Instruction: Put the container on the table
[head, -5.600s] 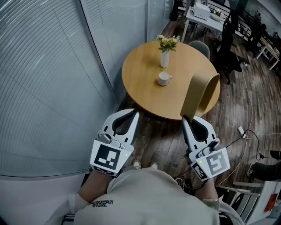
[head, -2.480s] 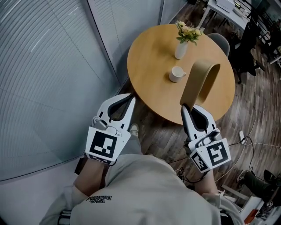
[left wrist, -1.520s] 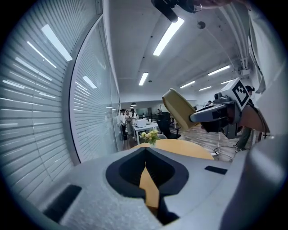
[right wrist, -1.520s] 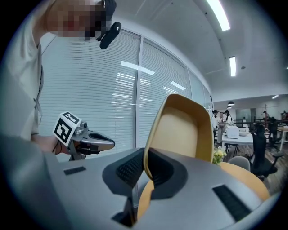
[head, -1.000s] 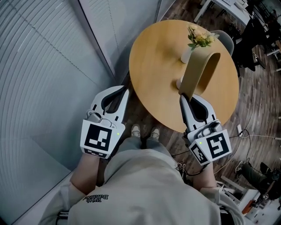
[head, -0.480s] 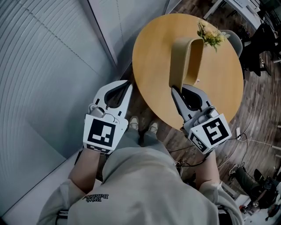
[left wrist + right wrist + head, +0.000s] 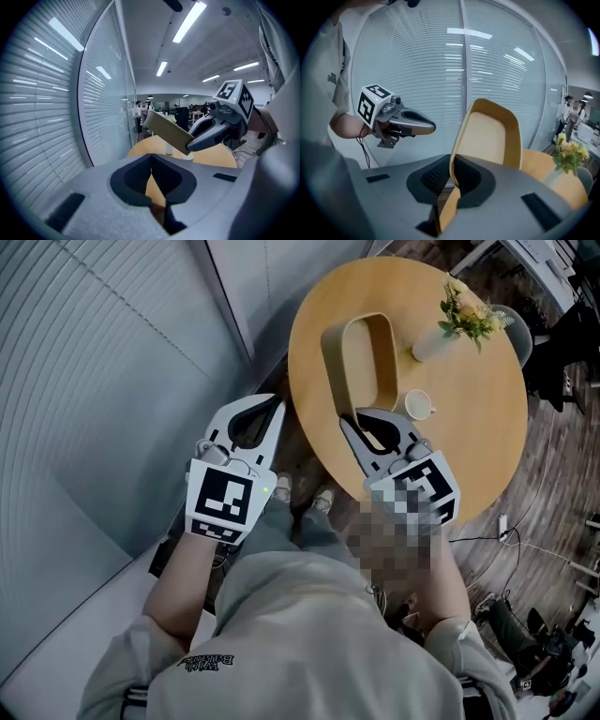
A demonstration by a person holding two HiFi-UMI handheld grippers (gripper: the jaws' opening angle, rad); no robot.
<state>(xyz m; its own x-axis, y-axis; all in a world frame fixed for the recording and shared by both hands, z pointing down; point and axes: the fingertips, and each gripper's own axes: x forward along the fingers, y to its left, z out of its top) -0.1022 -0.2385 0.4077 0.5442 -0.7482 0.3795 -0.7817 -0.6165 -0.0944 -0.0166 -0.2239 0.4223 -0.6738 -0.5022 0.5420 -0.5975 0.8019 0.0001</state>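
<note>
The container (image 7: 359, 362) is a tan oval tray with a raised rim. It hangs over the near left part of the round wooden table (image 7: 469, 456), with its open side facing up toward the head camera. My right gripper (image 7: 349, 418) is shut on its near rim. In the right gripper view the container (image 7: 490, 140) stands up from the jaws of that gripper (image 7: 452, 180). My left gripper (image 7: 277, 404) is shut and holds nothing, just off the table's left edge. The left gripper view shows the container (image 7: 168, 132) in the air ahead, past the closed left gripper (image 7: 151, 176).
A white cup (image 7: 418, 405) sits on the table right of the container. A white vase of flowers (image 7: 441, 338) stands farther back. A glass wall with blinds (image 7: 112, 352) runs along the left. Dark wooden floor and cables (image 7: 525, 540) lie to the right.
The right gripper has swung the container leftward over the table, uncovering the cup. The person has stepped closer to the table. The left gripper stays shut beside the edge.
</note>
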